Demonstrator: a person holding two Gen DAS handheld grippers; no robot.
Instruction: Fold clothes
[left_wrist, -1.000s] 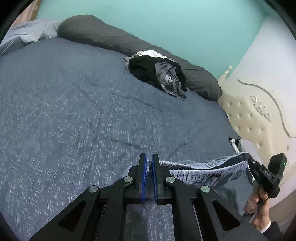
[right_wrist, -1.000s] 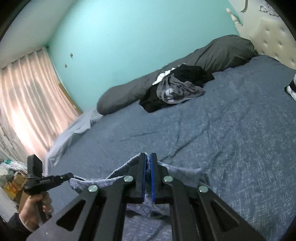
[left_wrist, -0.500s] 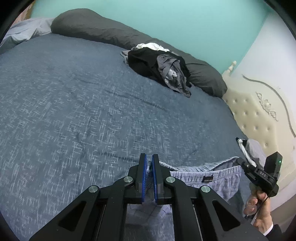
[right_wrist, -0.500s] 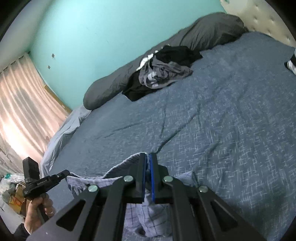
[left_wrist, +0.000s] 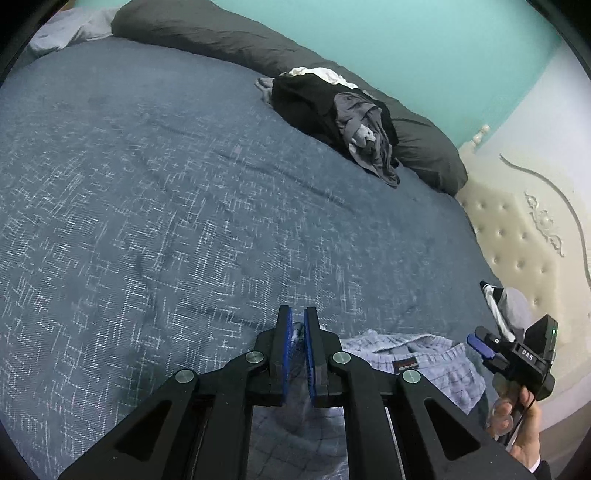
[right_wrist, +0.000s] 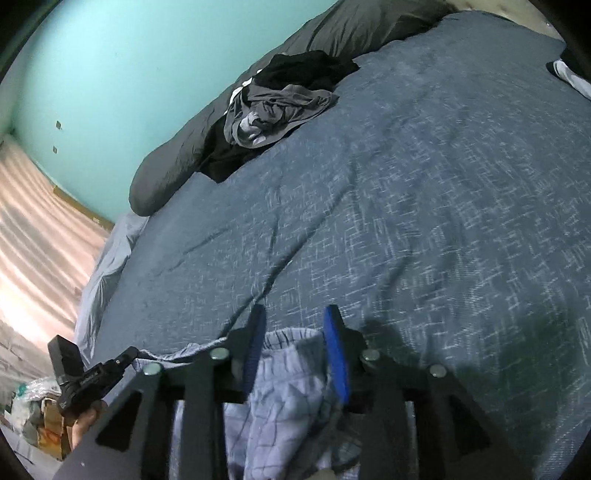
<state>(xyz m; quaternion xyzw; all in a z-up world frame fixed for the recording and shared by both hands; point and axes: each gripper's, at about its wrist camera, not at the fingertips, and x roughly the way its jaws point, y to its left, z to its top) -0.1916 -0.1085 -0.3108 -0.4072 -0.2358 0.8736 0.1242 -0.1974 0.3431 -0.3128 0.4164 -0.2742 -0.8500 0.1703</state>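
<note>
Light blue plaid shorts (left_wrist: 424, 360) lie crumpled on the dark blue bed cover (left_wrist: 184, 206), close to its near edge. My left gripper (left_wrist: 297, 325) is shut on one end of the waistband. In the right wrist view the shorts (right_wrist: 291, 373) sag between the blue pads (right_wrist: 334, 350) of my right gripper (right_wrist: 294, 317). Its jaws are opening, and the pads stand apart from the cloth. Each gripper shows in the other's view: the right one (left_wrist: 480, 345) in a hand (left_wrist: 517, 421), and the left one (right_wrist: 130, 353) at the far end of the waistband.
A heap of black and grey clothes (left_wrist: 332, 110) rests against a long dark grey pillow (left_wrist: 207, 33) at the far side. A cream tufted headboard (left_wrist: 517, 240) stands at the right, with a black-and-white garment (left_wrist: 496, 299) before it. A curtain (right_wrist: 37, 240) hangs beyond the bed.
Both grippers have come down toward the bed and the shorts have settled onto the cover. The right jaws, shut on the waistband before, have parted and let go.
</note>
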